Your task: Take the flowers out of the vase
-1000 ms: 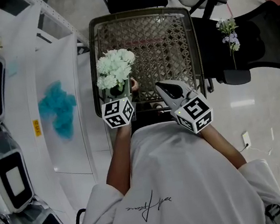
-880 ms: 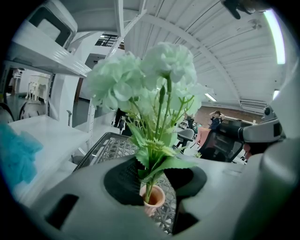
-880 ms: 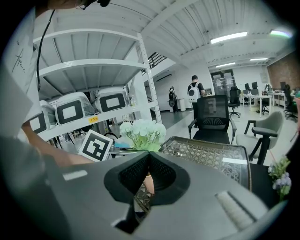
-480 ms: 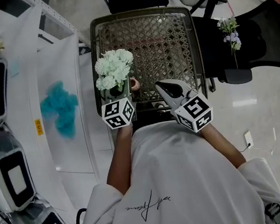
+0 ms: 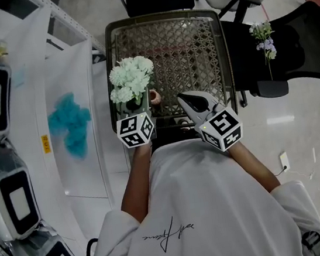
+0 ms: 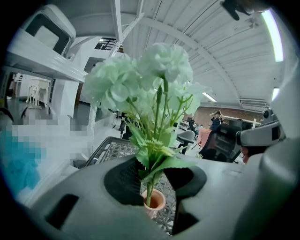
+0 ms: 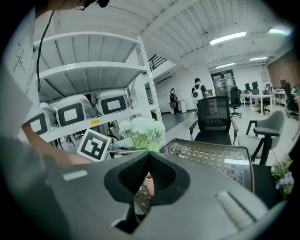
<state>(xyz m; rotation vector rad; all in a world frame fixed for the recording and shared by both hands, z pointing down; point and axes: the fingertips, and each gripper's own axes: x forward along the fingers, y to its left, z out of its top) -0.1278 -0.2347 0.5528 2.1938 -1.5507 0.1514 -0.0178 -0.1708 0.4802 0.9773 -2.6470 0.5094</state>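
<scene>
Only a slight change of framing is seen in the head view. On the left, the teal patch (image 5: 69, 124) on the white sheet (image 5: 74, 65) and the yellow label (image 5: 45, 140) beside it are found a little further right and higher. On the right, the small sprig (image 5: 263, 38) on the black chair (image 5: 296, 46) is set slightly further right and lower. The white flowers (image 5: 131, 78) are shown a trace nearer the left rim of the mesh desk (image 5: 195, 42), though so slightly that it cannot be told for certain.

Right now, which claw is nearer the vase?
Left. The left claw straddles the flowers' stems just above the vase. The right claw sits off to the vase's right, apart from it, jaws together.
</scene>
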